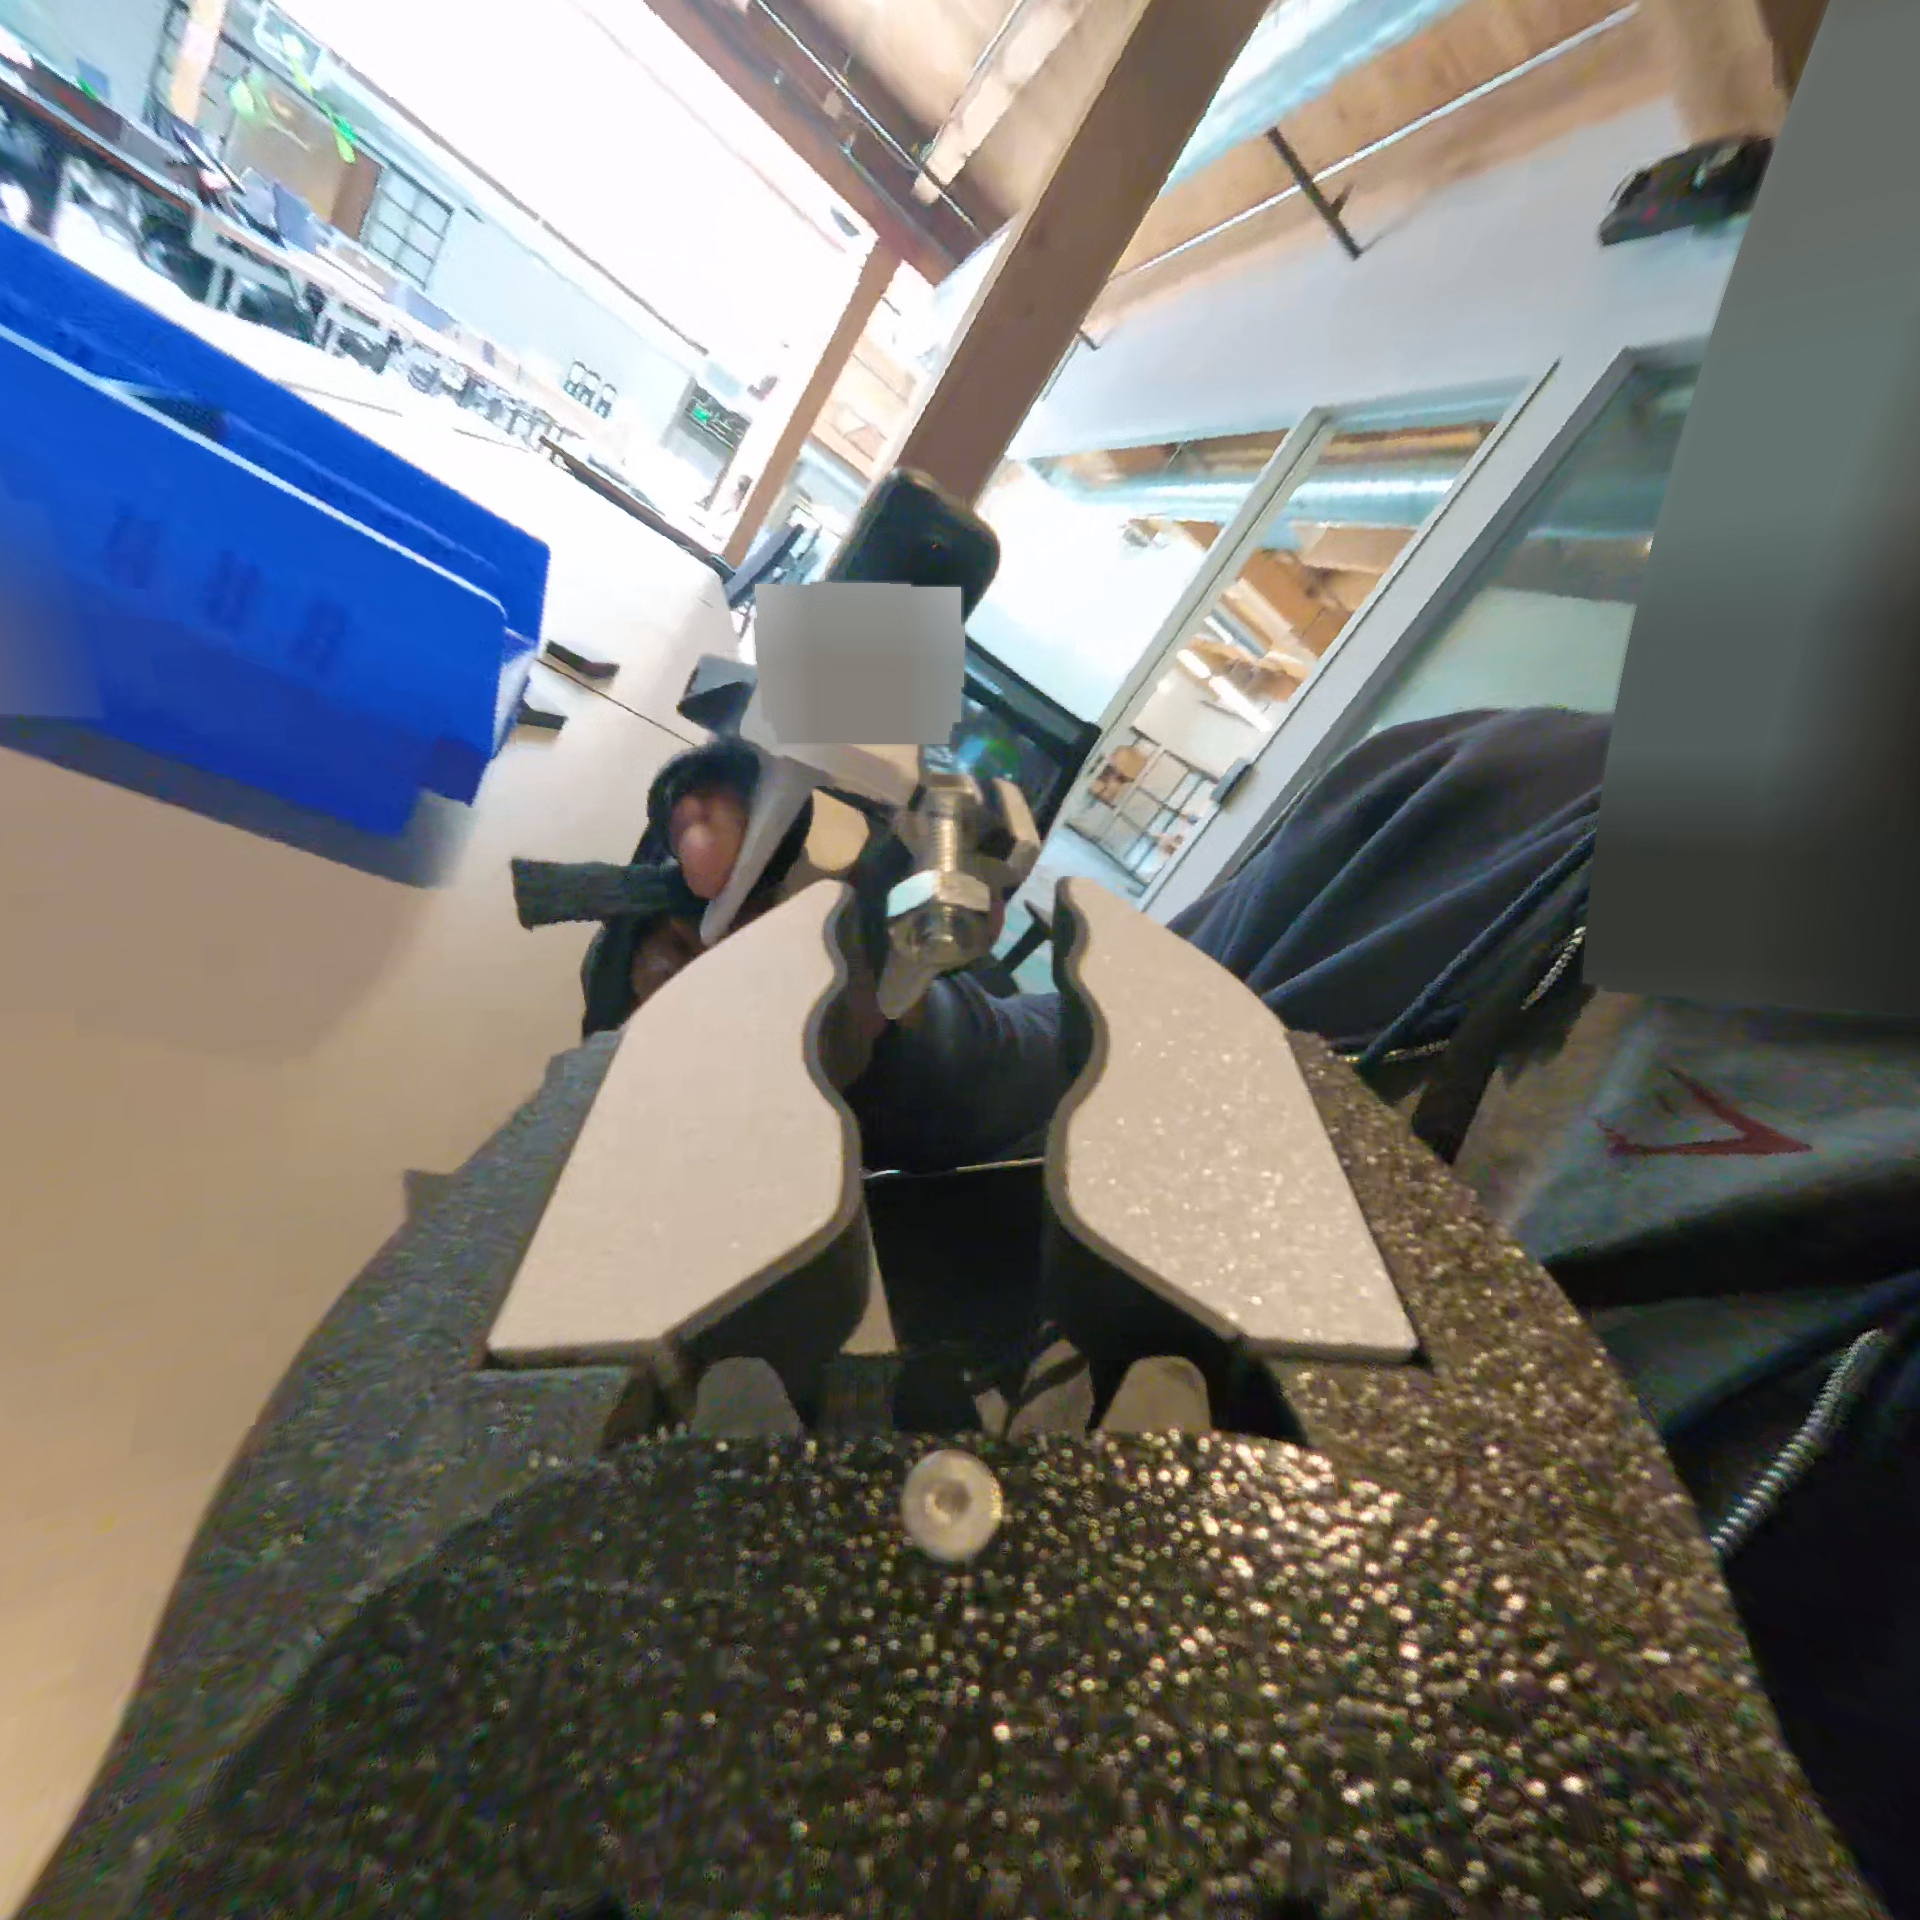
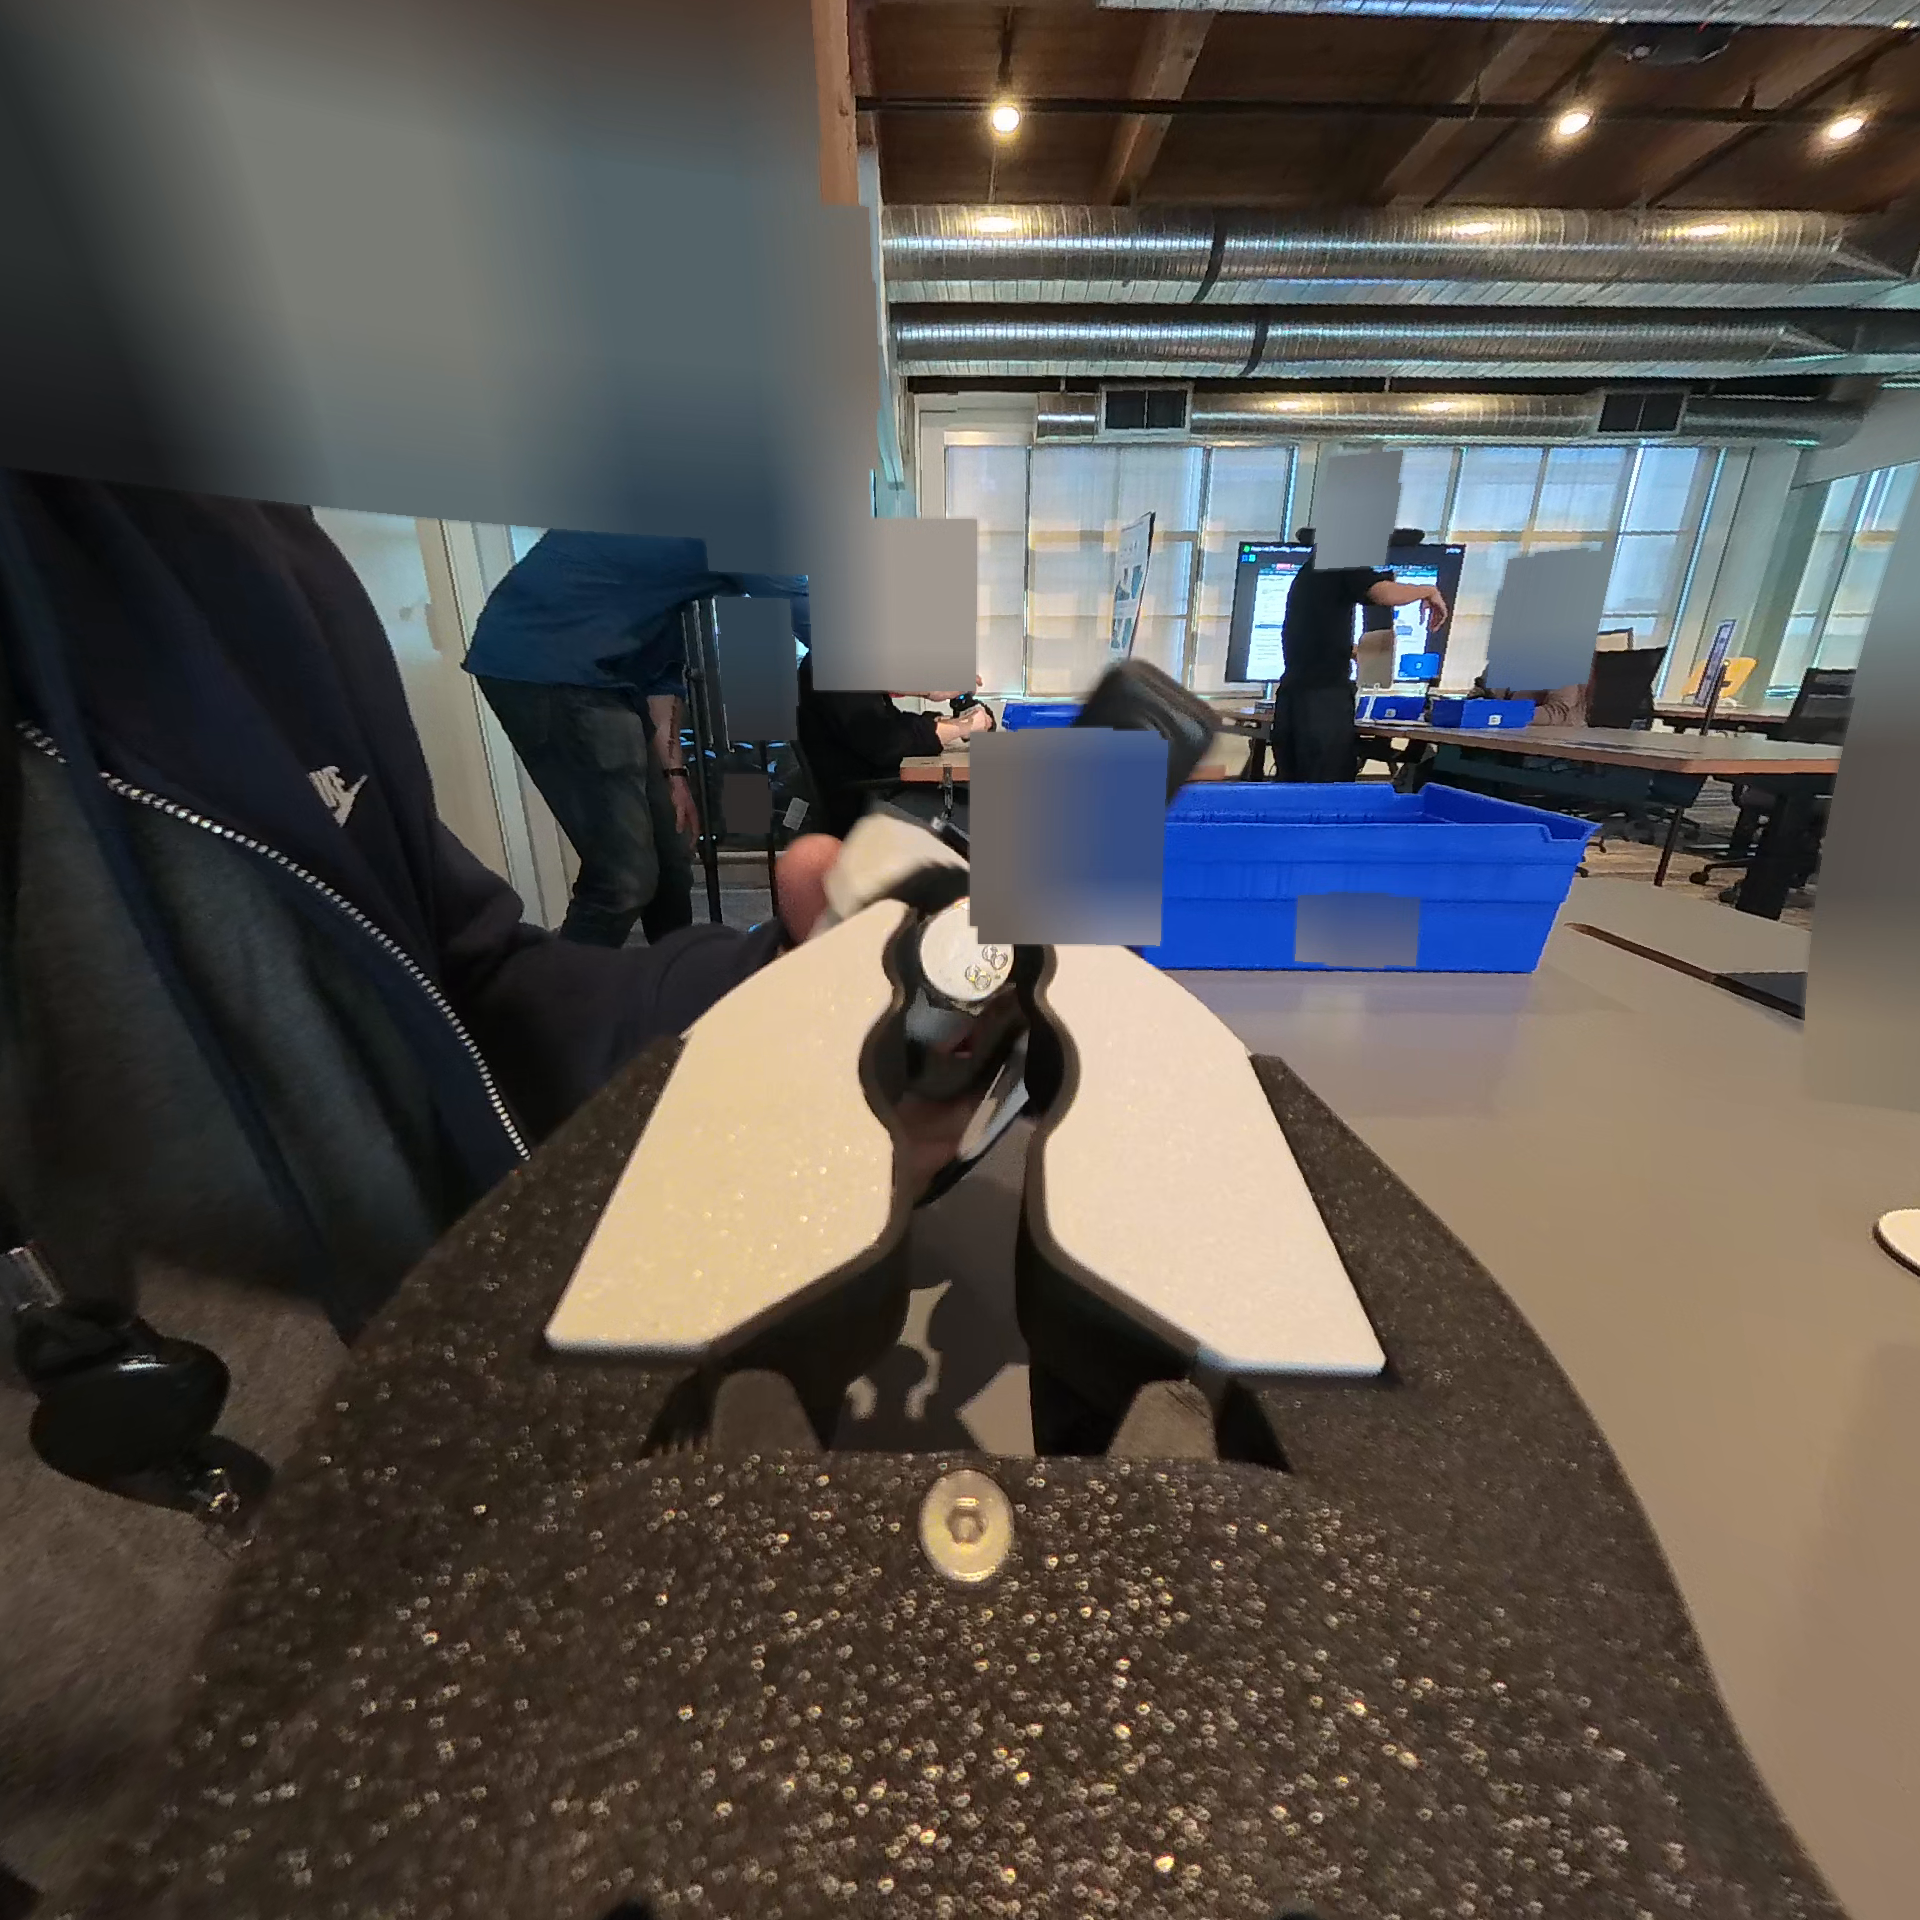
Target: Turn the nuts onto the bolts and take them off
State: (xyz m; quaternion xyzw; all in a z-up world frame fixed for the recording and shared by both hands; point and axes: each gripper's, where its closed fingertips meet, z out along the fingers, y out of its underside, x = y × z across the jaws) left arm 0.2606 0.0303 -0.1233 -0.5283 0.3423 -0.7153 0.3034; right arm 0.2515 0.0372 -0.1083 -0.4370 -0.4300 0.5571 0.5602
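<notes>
Left wrist view shows left tongs [image 1: 940, 935] parted, empty, facing right tongs [image 1: 914, 821] clamping slick, rigid silver steel bolt [image 1: 940, 831]; grip hexagonal steel nut [image 1: 940, 896] flats.

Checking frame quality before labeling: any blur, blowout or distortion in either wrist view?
Left wrist view: windows blown out white, blue bin smeared by blur, bolt and nut fairly sharp. Right wrist view: evenly lit, bolt head slightly soft with glare; wide-angle bending in both.

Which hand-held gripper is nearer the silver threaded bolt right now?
Right. The right hand-held gripper is shut on the silver threaded bolt at its round head end. The left hand-held gripper is open, its fingers spread either side of the bolt's hexagonal steel nut, apparently not gripping.
</notes>
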